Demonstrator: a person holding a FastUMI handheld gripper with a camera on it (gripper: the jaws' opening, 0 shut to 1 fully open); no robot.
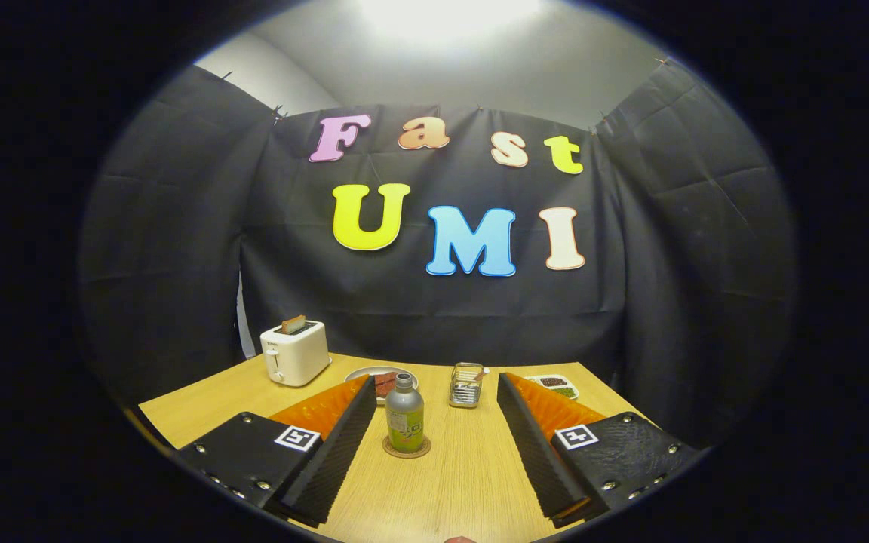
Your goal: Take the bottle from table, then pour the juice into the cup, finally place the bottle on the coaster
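Note:
A small bottle [404, 417] with a grey top and a green label stands upright on a round brown coaster [406, 448] on the wooden table [442, 483]. It sits just ahead of my fingers, nearer the left one. A clear glass cup [467, 385] stands a little beyond it, to its right. My gripper [434, 422] is open, its two fingers spread wide on either side of the bottle and touching nothing.
A white toaster [295, 352] with a slice of bread in it stands at the back left. A plate with food [382, 378] lies behind the bottle. A small dish [557, 385] with dark and green bits sits at the back right.

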